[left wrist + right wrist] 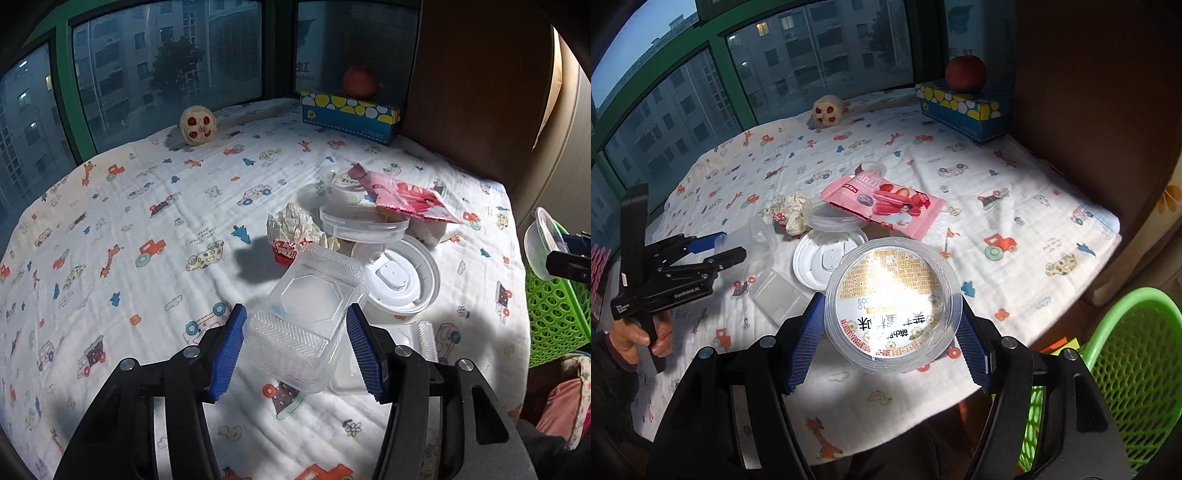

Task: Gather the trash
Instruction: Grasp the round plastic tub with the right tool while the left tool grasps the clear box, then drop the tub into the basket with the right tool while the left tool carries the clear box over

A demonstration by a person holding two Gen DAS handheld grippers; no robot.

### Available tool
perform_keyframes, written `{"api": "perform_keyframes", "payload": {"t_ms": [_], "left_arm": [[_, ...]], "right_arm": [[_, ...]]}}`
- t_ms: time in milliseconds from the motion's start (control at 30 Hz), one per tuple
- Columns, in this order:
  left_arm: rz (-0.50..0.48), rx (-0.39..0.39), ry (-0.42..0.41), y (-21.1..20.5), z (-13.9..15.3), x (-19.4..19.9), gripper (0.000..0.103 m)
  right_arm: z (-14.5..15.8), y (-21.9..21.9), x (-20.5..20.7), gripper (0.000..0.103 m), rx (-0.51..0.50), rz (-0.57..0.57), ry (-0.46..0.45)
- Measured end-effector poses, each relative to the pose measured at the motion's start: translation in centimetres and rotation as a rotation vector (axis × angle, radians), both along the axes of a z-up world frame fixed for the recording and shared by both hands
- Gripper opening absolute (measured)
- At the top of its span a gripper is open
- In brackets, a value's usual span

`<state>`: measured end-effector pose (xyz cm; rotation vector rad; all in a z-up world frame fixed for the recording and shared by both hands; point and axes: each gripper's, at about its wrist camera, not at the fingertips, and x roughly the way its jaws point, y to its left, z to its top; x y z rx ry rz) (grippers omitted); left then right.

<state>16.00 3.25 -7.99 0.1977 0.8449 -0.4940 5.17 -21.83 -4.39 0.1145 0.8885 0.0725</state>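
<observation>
My left gripper [296,317] is shut on a clear plastic clamshell box [310,295], held tilted just above the patterned cloth. My right gripper [890,306] is shut on a round clear cup [894,314] with a printed foil lid, at the table's near right edge beside the green basket [1137,369]. On the cloth lie a pink snack wrapper [882,206], crumpled paper [792,212], a white round lid [827,258], a clear round tub [831,218] and another clear box [775,295]. In the left wrist view the right gripper [565,258] shows over the basket [554,317].
A blue tissue box [351,114] with a red fruit [360,82] on it stands at the back right, and a round toy [198,126] by the window. A brown wall borders the table on the right. A hand [639,336] holds the left gripper [731,244].
</observation>
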Motion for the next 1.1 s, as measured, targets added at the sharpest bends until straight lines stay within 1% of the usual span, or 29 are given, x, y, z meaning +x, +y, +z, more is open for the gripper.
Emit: {"api": "perform_keyframes", "payload": {"t_ms": [100,167,233,467,600,833,1033,1067,1100], "left_arm": [[0.007,-0.027,-0.014,-0.1,1.7,-1.2,0.054],[-0.008,-0.044,-0.028,-0.8,2.9,-2.3,0.054],[-0.028,-0.048,-0.045,-1.9,3.8,-3.5,0.054],[-0.140,-0.097,-0.058,-7.7,6.0,-7.3,0.054],[-0.207,-0.121,-0.060,-11.4,6.9,-9.0,0.054],[-0.317,-0.139,-0.060,-17.6,8.0,-11.4,0.054],[-0.387,-0.132,-0.056,-21.5,8.2,-13.3,0.054],[-0.398,-0.129,-0.056,-22.2,8.2,-13.6,0.054],[-0.410,-0.126,-0.055,-22.7,8.1,-13.8,0.054]], "right_arm": [[0.5,-1.2,-1.4,0.068,-0.004,-0.021,-0.012],[0.8,-2.0,-2.4,0.068,-0.009,-0.038,-0.021],[1.0,-3.1,-3.5,0.068,-0.014,-0.057,-0.031],[1.3,-7.5,-7.2,0.068,-0.042,-0.143,-0.039],[1.0,-10.5,-9.3,0.068,-0.055,-0.206,-0.030],[0.1,-15.7,-12.5,0.068,-0.070,-0.320,-0.009],[-1.0,-19.5,-14.6,0.068,-0.073,-0.402,0.014],[-1.2,-20.1,-14.9,0.069,-0.069,-0.414,0.016],[-1.3,-20.6,-15.2,0.072,-0.063,-0.425,0.018]]}}
